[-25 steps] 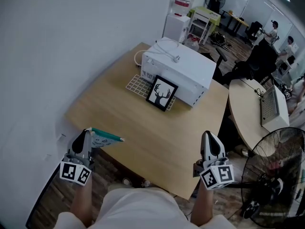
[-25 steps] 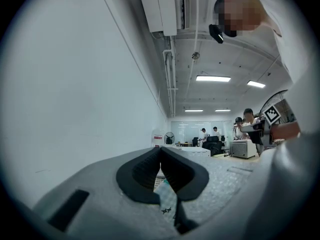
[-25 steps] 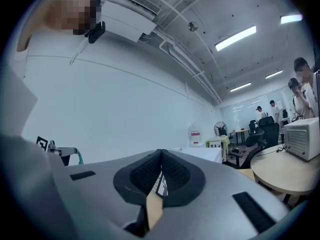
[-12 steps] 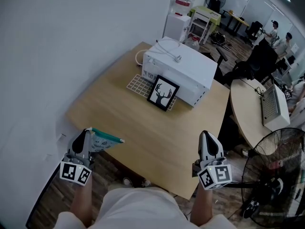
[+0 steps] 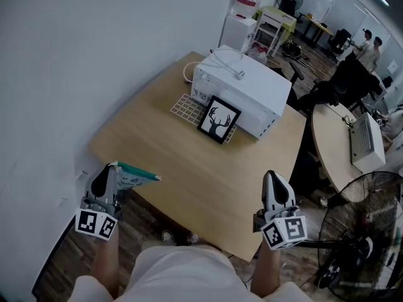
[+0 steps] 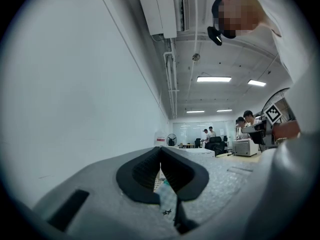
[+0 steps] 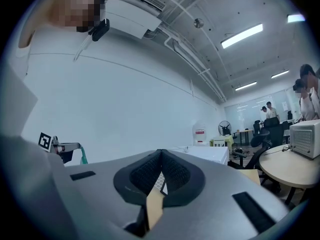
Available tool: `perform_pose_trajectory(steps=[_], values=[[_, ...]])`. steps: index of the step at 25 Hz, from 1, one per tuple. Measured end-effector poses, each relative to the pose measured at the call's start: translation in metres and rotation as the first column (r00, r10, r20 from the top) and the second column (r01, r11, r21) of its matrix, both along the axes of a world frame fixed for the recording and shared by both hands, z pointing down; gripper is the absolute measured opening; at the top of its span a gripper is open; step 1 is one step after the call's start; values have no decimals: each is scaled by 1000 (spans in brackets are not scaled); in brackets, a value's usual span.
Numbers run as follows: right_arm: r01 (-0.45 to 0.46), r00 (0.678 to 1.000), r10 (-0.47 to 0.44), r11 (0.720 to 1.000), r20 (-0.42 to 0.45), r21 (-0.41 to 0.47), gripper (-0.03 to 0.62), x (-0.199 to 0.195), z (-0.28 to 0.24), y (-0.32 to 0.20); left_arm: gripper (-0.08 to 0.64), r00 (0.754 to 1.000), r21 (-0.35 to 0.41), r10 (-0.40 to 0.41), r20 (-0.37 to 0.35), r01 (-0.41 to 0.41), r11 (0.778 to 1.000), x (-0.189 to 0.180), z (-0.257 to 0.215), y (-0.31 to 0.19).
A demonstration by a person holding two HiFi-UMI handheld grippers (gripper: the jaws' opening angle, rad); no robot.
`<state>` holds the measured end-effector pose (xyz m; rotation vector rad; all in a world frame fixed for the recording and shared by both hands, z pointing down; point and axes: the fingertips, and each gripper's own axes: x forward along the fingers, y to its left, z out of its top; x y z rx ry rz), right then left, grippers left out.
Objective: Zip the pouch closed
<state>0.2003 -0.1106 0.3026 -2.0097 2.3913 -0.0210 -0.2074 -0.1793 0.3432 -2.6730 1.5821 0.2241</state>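
Observation:
A flat teal and white pouch sticks out over the near left corner of the wooden table. My left gripper is shut on its left end and holds it roughly level. In the left gripper view the pale patterned pouch shows pinched below the meeting point of the left gripper. My right gripper is at the table's near right edge, shut with nothing in it. The right gripper view shows only table surface through the gap. The pouch's zip is not visible.
A white microwave-like box stands at the table's far side. A framed deer picture leans on it, beside a white grid rack. A standing fan and a round table are to the right. People are in the background.
The head view has shifted slightly. Both grippers keep their places and stay shut, the left one still on the pouch.

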Motion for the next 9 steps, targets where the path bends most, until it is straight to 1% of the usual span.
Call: perform_pose_trajectory(steps=[9], values=[[14, 1000, -13, 1000, 7, -5, -2, -3, 0, 1, 14, 1000, 0, -8, 6, 8, 1000, -3, -1, 2]])
